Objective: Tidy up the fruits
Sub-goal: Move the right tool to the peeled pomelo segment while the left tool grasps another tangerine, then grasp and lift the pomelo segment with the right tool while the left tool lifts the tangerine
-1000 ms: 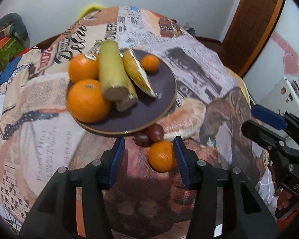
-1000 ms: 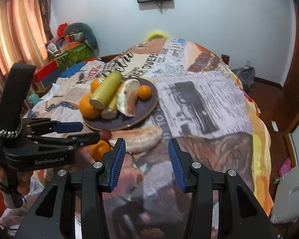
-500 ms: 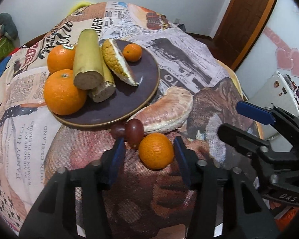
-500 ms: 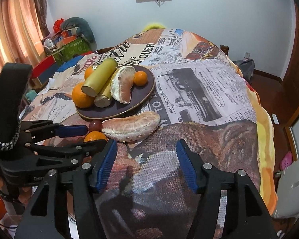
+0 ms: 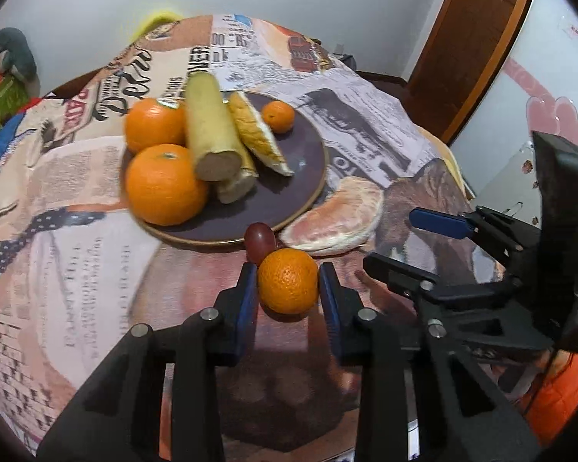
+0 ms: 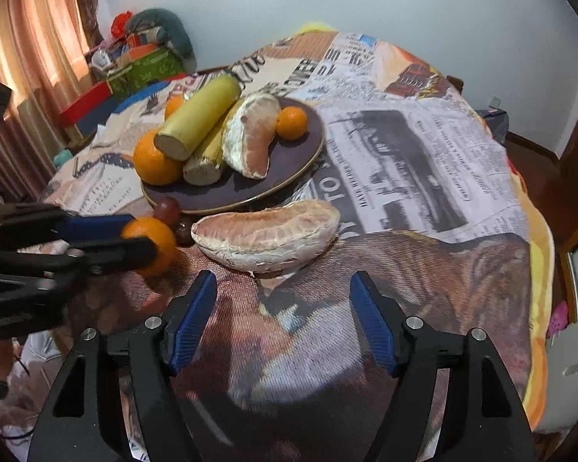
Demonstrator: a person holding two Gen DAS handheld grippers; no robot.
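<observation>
Dimpled little mandarin (image 5: 288, 280) sits off the dark round plate (image 5: 308, 161), pinched between the left gripper (image 5: 288, 283) pads, grapes (image 5: 261, 238) touching it. Right gripper (image 6: 283, 310) hangs wide open, holding nothing, near the pithy pomelo wedge (image 6: 267, 234). Newspaper-print bedspread (image 6: 424, 161), bedroom.

Left view: grape (image 5: 261, 239) half hidden behind mandarin (image 5: 288, 281); plate (image 5: 306, 161) fruit motion-blurred. Right view: left gripper (image 6: 129, 236) blurred, cut off at frame edge, near finger covering part of mandarin (image 6: 162, 236); second grape (image 6: 183, 231) mostly hidden; rear orange (image 6: 173, 106) barely visible behind banana (image 6: 198, 121).
</observation>
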